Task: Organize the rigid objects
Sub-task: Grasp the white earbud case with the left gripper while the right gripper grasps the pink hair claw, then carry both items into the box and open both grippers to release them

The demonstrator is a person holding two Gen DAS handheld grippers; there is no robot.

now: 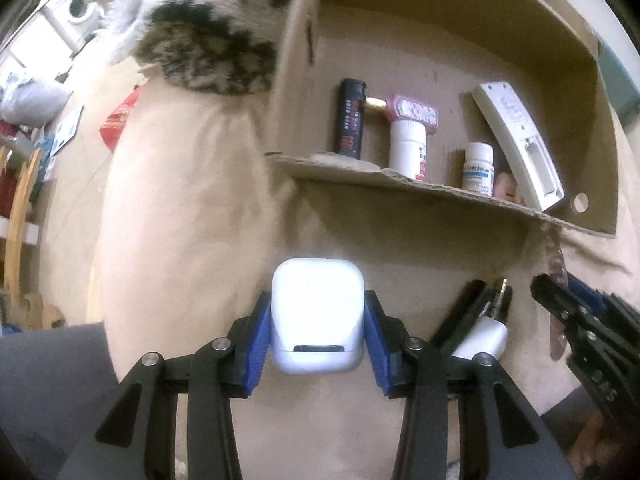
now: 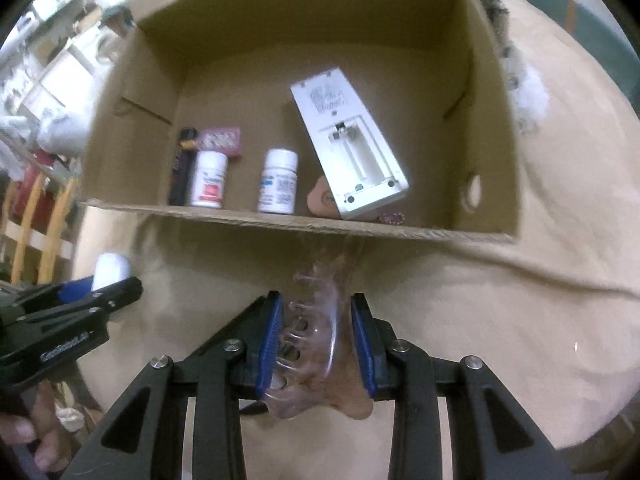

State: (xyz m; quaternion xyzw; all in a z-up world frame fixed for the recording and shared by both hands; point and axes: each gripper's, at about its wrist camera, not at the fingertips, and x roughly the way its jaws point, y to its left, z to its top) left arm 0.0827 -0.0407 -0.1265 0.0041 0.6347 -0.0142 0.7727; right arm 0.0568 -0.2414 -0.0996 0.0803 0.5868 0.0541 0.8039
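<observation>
My left gripper (image 1: 318, 306) is shut on a white earbud case (image 1: 318, 320), its blue pads pressing both sides, above the tan cloth. My right gripper (image 2: 317, 304) is shut on a clear pinkish hair claw clip (image 2: 316, 328), held just in front of the cardboard box (image 2: 492, 120). Inside the box lie a white remote (image 2: 348, 140) with its battery bay uncovered, two white pill bottles (image 2: 208, 180) (image 2: 278, 182), a black lighter (image 2: 180, 172) and a pink item (image 2: 220, 140). The right wrist view shows the left gripper (image 2: 100, 288) with the case (image 2: 112, 270) at the left.
A black object and a white plug-like piece (image 1: 480, 332) lie on the tan cloth (image 1: 180, 200) beside the left gripper. A fluffy grey and black thing (image 1: 200, 40) rests against the box's left side. Wooden rails (image 1: 20, 220) and clutter stand far left.
</observation>
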